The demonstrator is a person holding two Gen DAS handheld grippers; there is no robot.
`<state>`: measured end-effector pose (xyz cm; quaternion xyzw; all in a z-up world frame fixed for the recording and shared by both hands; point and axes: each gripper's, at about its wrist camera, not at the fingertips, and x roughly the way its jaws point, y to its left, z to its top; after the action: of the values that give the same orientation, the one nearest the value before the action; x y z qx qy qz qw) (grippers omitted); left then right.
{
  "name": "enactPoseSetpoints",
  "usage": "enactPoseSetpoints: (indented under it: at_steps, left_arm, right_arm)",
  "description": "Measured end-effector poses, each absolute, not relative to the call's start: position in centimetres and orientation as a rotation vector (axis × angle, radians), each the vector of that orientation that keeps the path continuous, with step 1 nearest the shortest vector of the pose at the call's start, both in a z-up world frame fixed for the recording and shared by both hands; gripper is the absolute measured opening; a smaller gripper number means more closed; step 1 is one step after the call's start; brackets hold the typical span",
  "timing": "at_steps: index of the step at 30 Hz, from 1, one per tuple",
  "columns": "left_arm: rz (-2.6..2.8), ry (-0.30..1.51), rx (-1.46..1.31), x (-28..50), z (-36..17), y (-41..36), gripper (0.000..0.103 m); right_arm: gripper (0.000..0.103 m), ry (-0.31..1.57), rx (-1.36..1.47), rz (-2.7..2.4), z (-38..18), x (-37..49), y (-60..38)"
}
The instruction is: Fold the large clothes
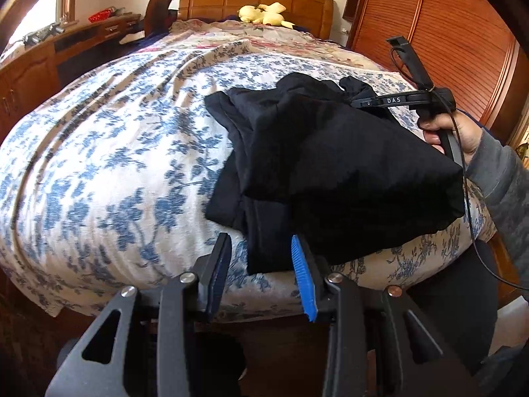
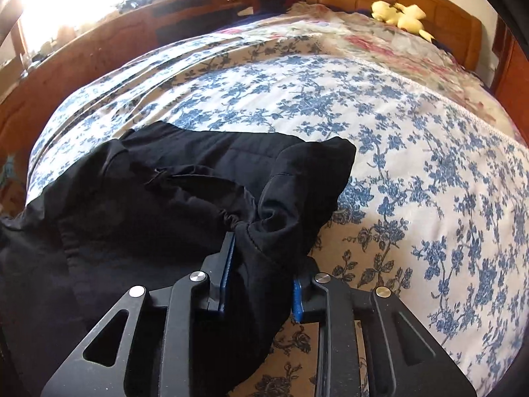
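Note:
A black garment [image 1: 330, 165] lies bunched and partly folded on the near right part of the bed [image 1: 115, 139]. My left gripper [image 1: 261, 258] is open at the garment's near edge, with cloth between and over its blue-padded fingers [image 1: 302, 274]. My right gripper [image 2: 261, 254] is shut on a gathered bunch of the black garment [image 2: 185, 198] and holds it just above the bed [image 2: 363, 106]. In the left wrist view the right gripper [image 1: 360, 99] shows at the garment's far right corner, held by a hand.
A blue floral cover spreads over the bed. A yellow plush toy [image 1: 264, 13] lies by the wooden headboard [image 1: 258, 0]. A wooden desk [image 1: 66, 43] runs along the left. A wooden wardrobe [image 1: 456, 33] stands at the right.

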<state>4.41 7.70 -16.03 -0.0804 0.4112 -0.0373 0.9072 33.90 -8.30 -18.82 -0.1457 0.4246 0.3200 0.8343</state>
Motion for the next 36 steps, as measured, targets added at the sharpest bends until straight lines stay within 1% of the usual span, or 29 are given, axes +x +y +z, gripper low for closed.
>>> enactPoseSetpoints:
  at_steps: [1, 2, 3, 4, 5, 10, 15, 22, 28, 36]
  left_arm:
    - [-0.077, 0.858, -0.175, 4.8, -16.4, 7.8, 0.036]
    - [-0.116, 0.865, -0.201, 5.3, -16.8, 8.0, 0.022]
    - [-0.145, 0.862, -0.215, 5.4, -16.9, 8.1, 0.019]
    - [-0.156, 0.857, -0.219, 5.5, -16.9, 8.2, 0.009]
    - [-0.172, 0.849, -0.212, 5.5, -17.0, 8.3, 0.005]
    - [-0.179, 0.764, -0.199, 4.7, -15.7, 9.9, 0.002]
    - [-0.132, 0.693, -0.204, 4.3, -14.2, 13.8, 0.001]
    - [-0.047, 0.621, -0.208, 3.0, -12.8, 20.2, 0.001]
    - [0.017, 0.579, -0.259, 1.6, -12.7, 26.2, 0.001]
    - [0.160, 0.507, -0.254, 0.5, -10.7, 34.4, 0.001]
  right_arm:
    - [0.026, 0.893, -0.307, 0.675, -18.7, 33.8, -8.2]
    - [0.025, 0.886, -0.308, 0.670, -18.7, 33.7, -8.1]
    - [0.025, 0.874, -0.308, 0.665, -18.4, 33.5, -8.0]
    - [0.024, 0.861, -0.309, 0.659, -18.1, 33.3, -7.8]
    - [0.023, 0.840, -0.314, 0.652, -17.6, 33.0, -7.5]
    - [0.021, 0.792, -0.353, 0.630, -15.3, 32.5, -5.4]
    - [0.020, 0.758, -0.386, 0.621, -13.2, 31.7, -2.3]
    - [0.020, 0.779, -0.425, 0.649, -13.2, 31.2, 3.0]
    - [0.020, 0.766, -0.476, 0.679, -13.2, 30.2, 9.5]
    - [0.019, 0.686, -0.534, 0.744, -10.8, 29.1, 20.6]
